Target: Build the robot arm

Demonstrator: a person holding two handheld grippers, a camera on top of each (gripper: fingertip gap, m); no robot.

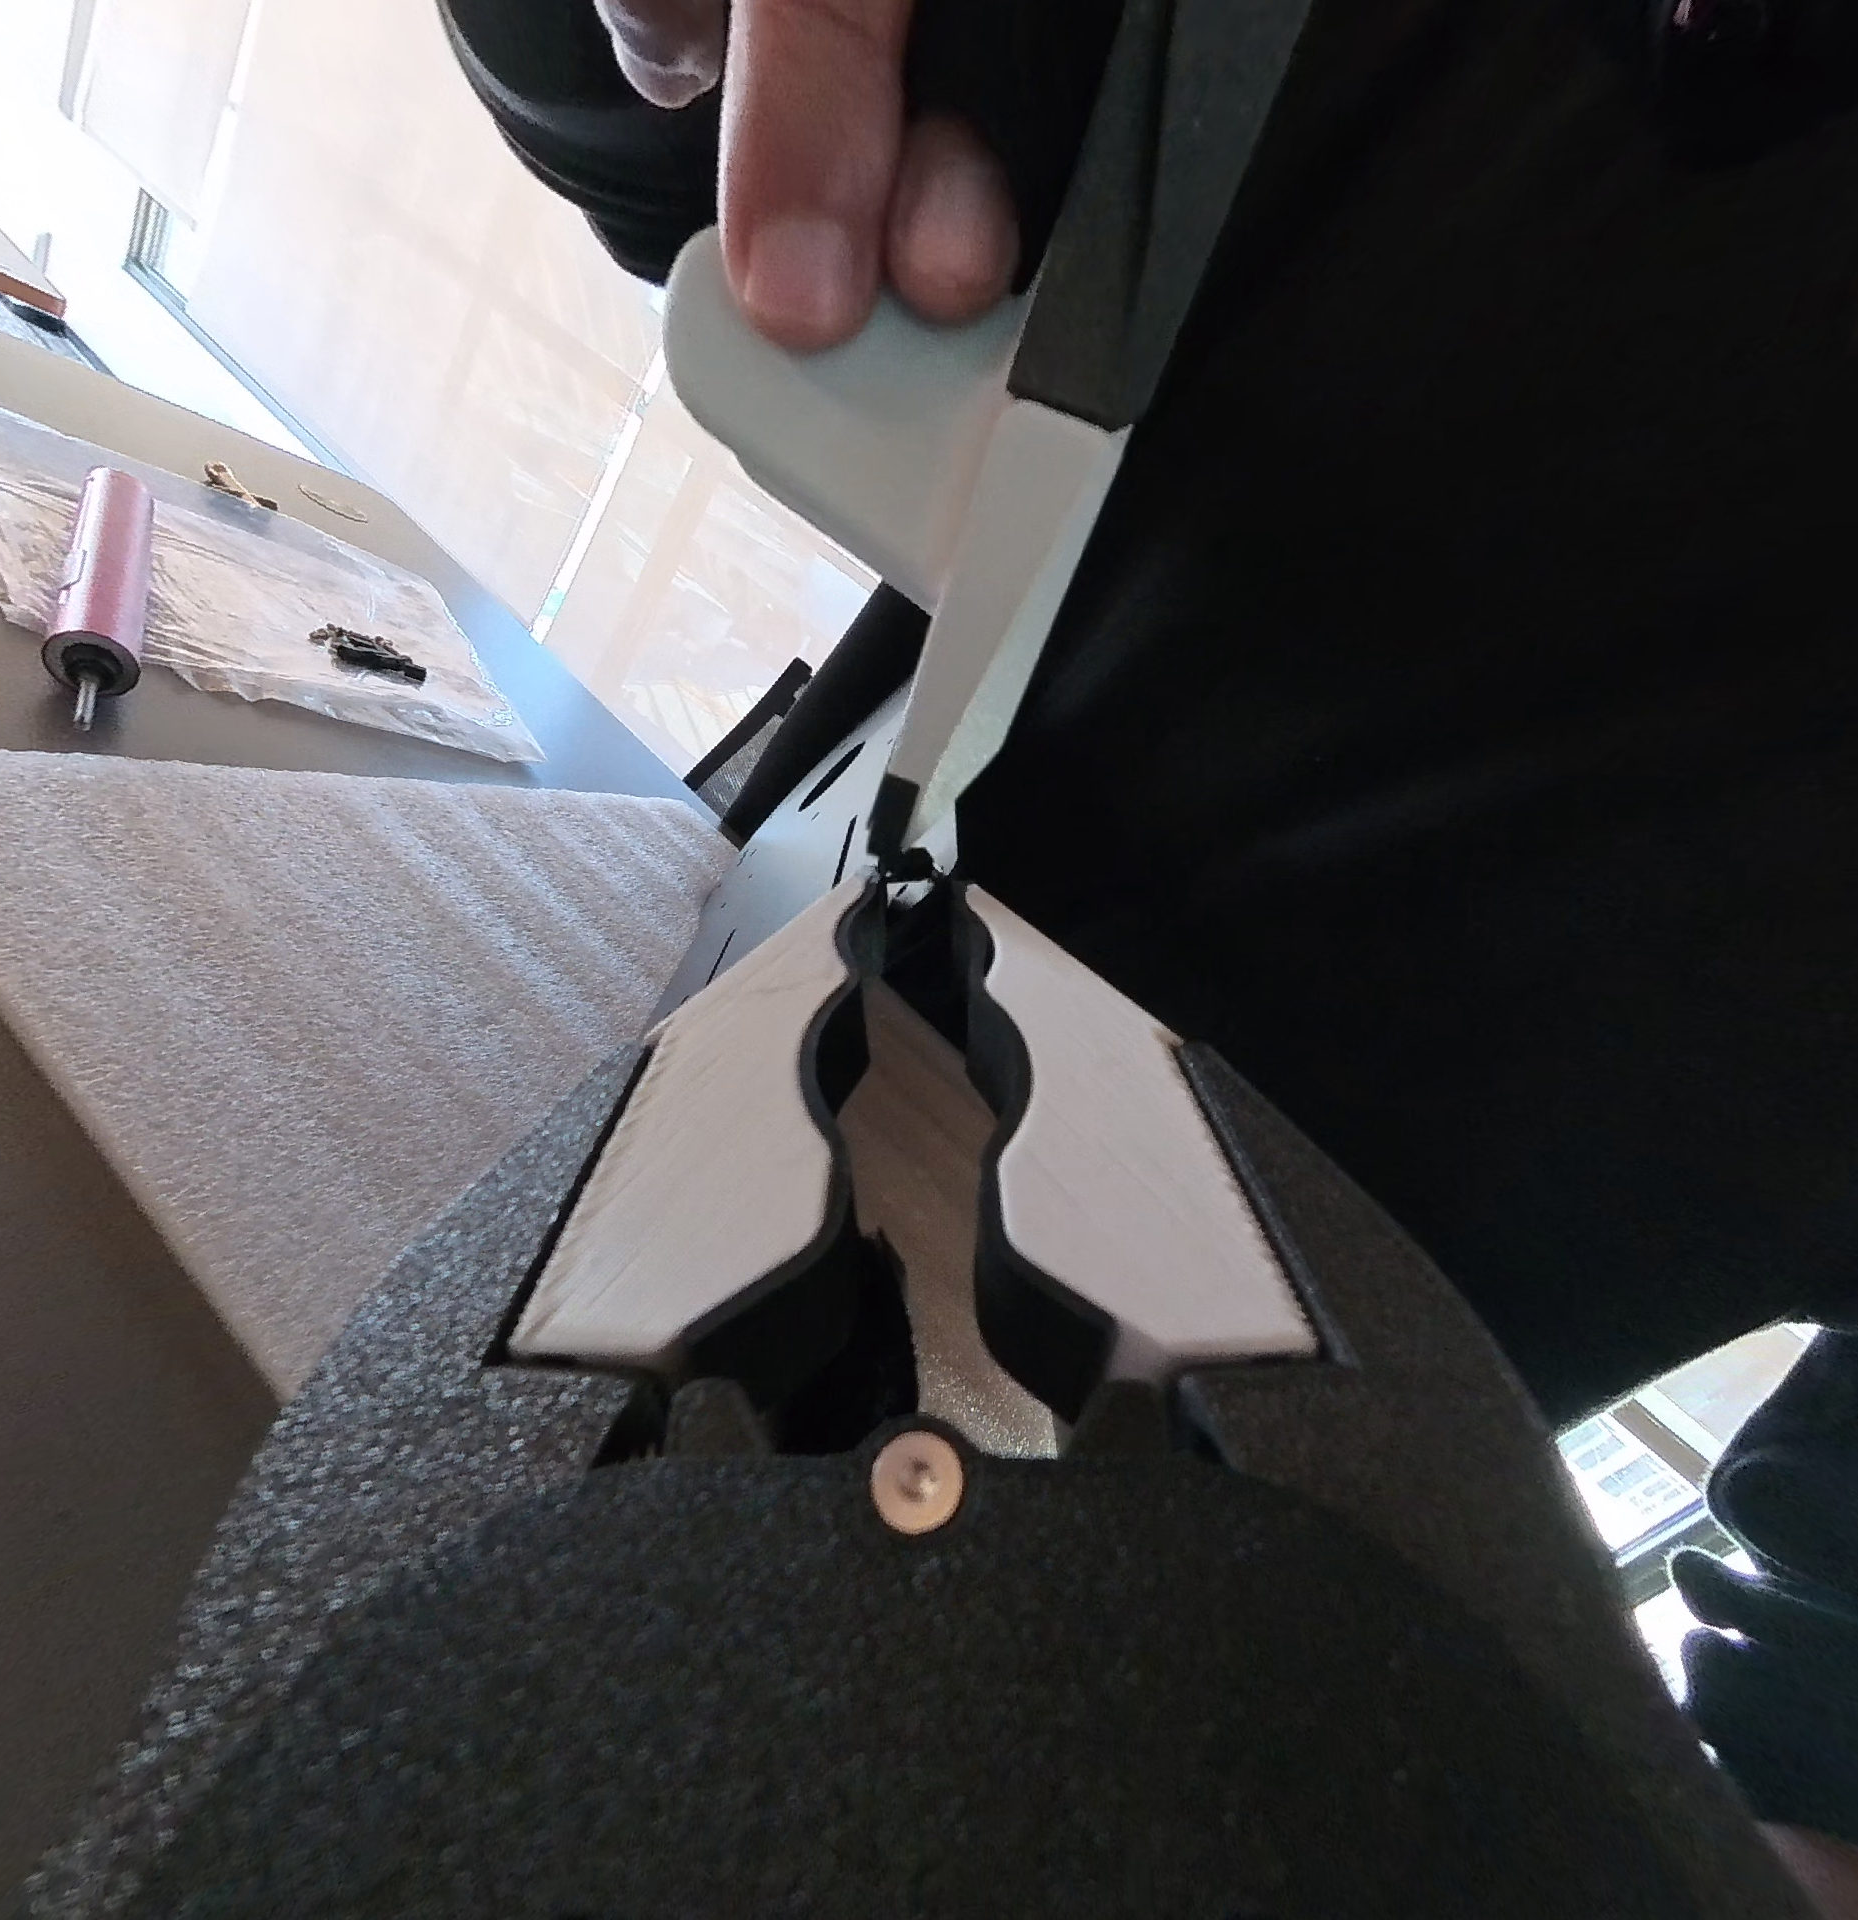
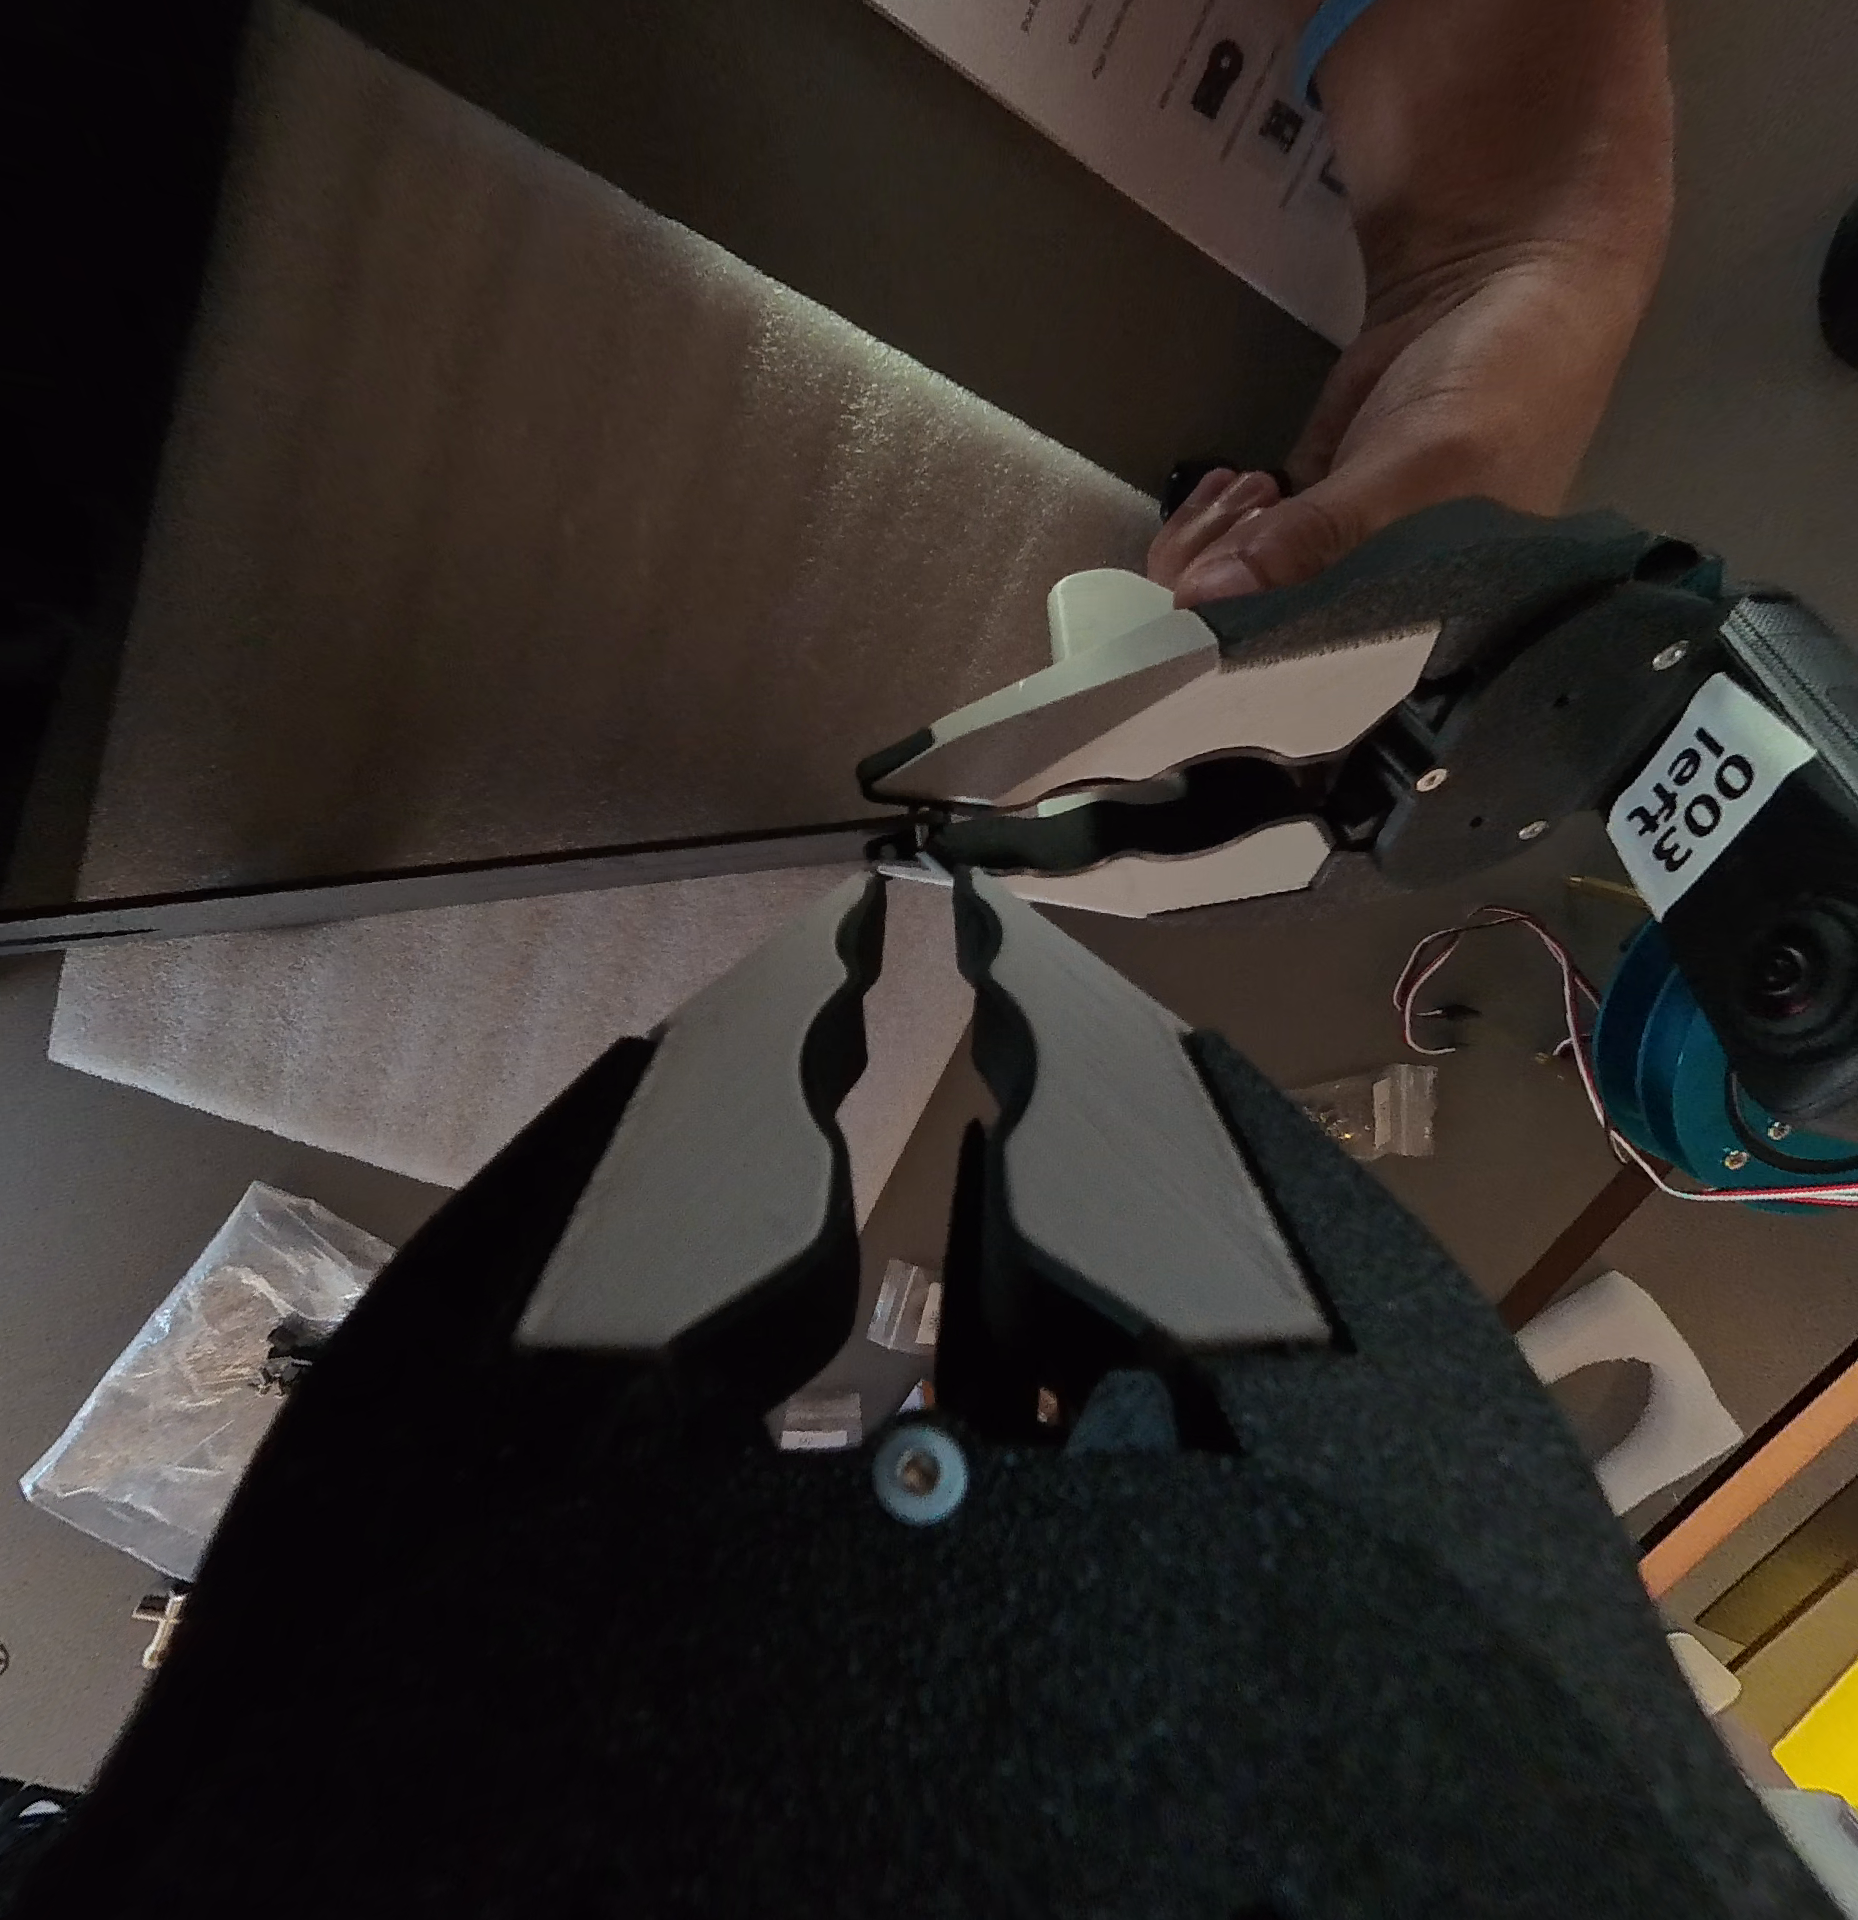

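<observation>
Both grippers meet at one corner of a thin dark metal plate (image 2: 437, 894) held up above a sheet of white foam (image 1: 312, 935) that lies on the surface (image 1: 52, 1195). The left gripper (image 2: 909, 821) pinches that corner, its two fingers pressed onto the plate's edge, with a small black part (image 1: 909, 868) right at the fingertips. The right gripper (image 2: 920, 883) has its two fingers drawn close together, tips touching or just beside the same corner; whether they actually clamp it, I cannot tell. From the right wrist view the plate runs edge-on toward the left side. Toward the far edge of the surface lies one clear plastic bag (image 1: 281, 634) bearing one pink cylinder (image 1: 104, 582) and one small heap of dark screws (image 1: 369, 649).
</observation>
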